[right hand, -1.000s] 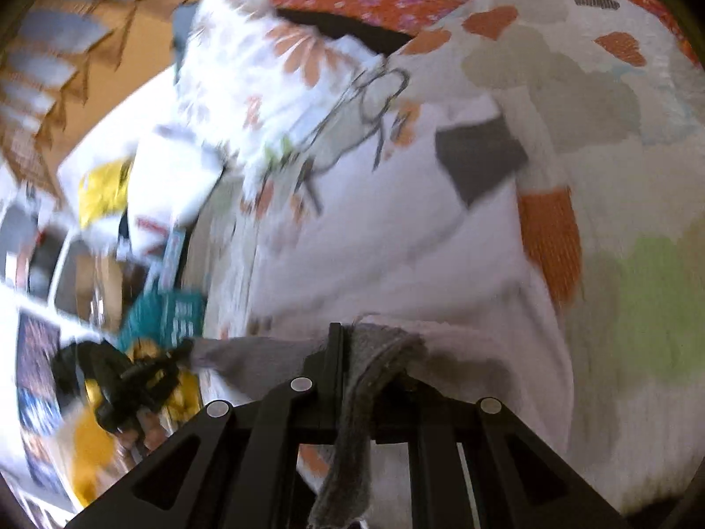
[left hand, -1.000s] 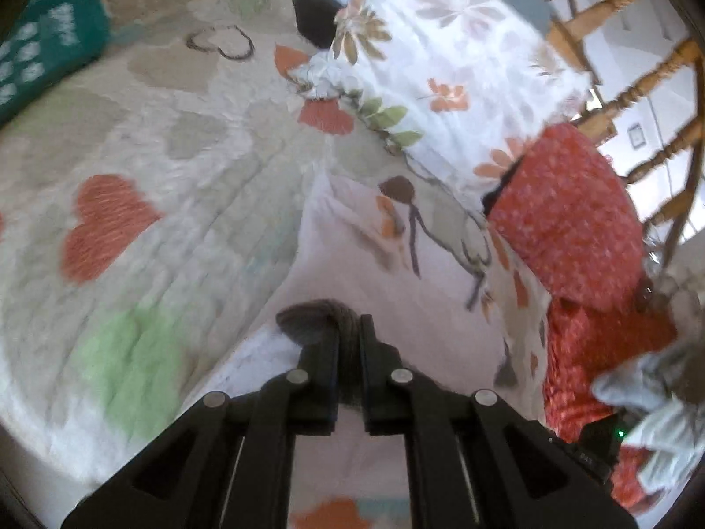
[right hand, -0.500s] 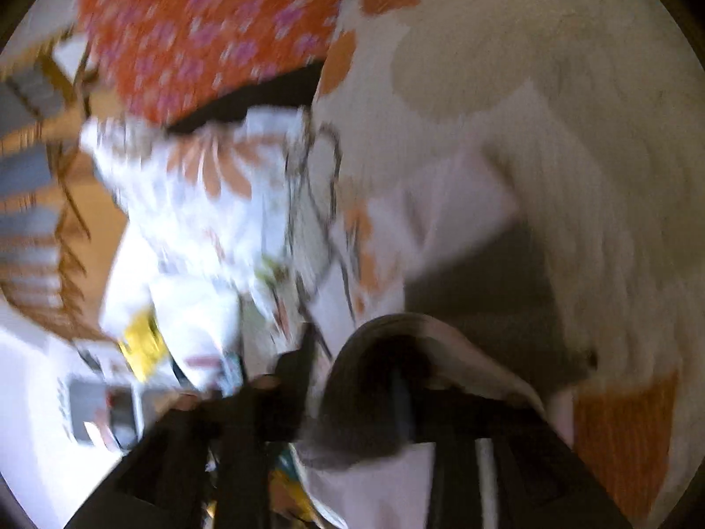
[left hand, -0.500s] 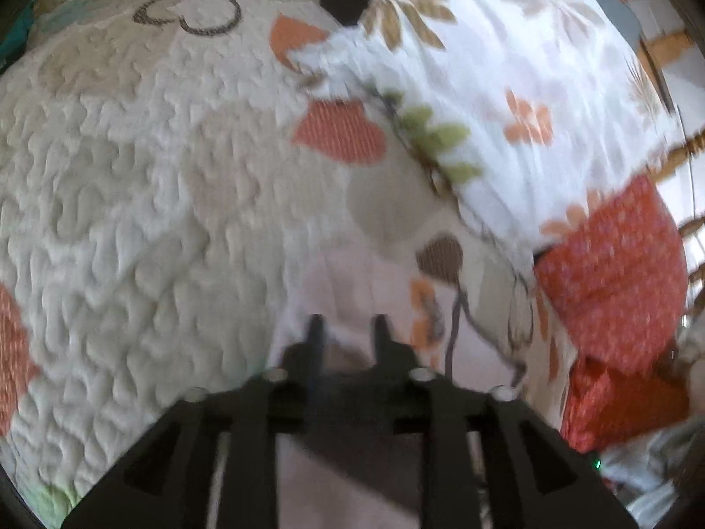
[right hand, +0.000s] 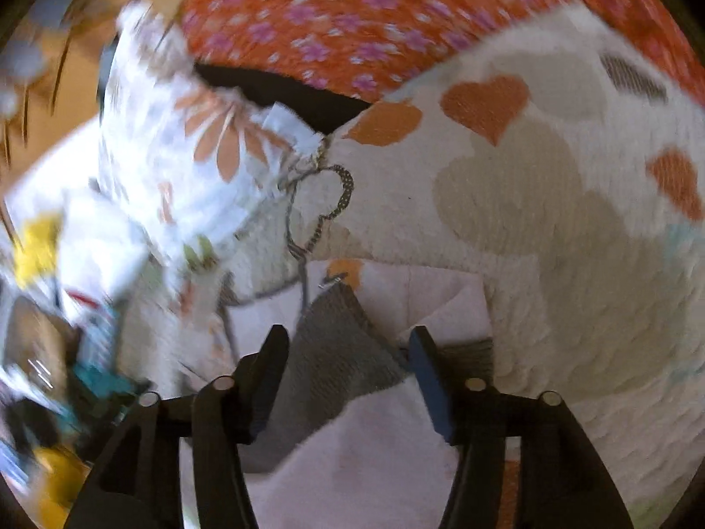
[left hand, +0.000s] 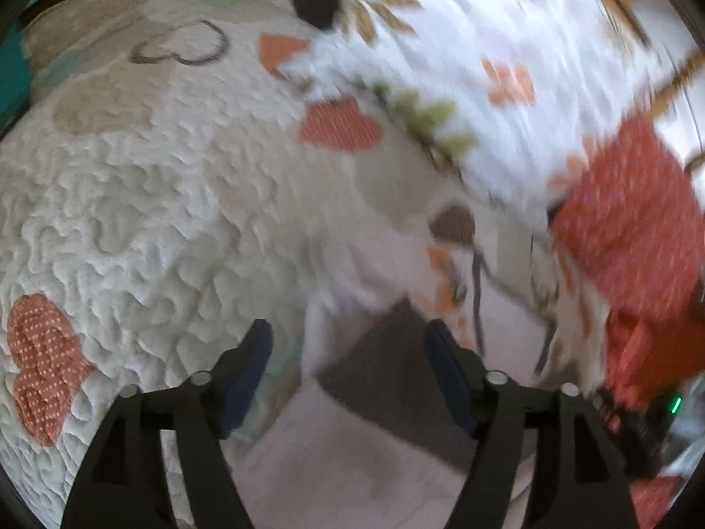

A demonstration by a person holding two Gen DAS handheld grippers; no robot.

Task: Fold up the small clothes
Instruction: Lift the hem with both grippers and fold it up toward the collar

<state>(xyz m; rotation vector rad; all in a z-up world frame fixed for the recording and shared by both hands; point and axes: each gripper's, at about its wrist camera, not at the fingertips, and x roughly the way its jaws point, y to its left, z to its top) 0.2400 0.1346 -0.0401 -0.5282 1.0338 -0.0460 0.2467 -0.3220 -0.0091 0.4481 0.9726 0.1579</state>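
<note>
A white quilt (left hand: 145, 220) with heart patches is covering the bed. Far right, a flowered pillow (left hand: 484, 44) is lying beside an orange cushion (left hand: 625, 220).

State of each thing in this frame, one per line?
Left gripper: open, jaws just opening, garment lying between untouched.
Right gripper: open, jaws just opening, grey trim between.
Garment: pale pink, grey trim, lying folded on quilt.
Floral cloth: crumpled, unfolded.

both point steeply down. the left gripper (left hand: 348, 344) has just been spreading its fingers (left hand: 255, 352); so has the right gripper (right hand: 348, 352), clamping nothing.
</note>
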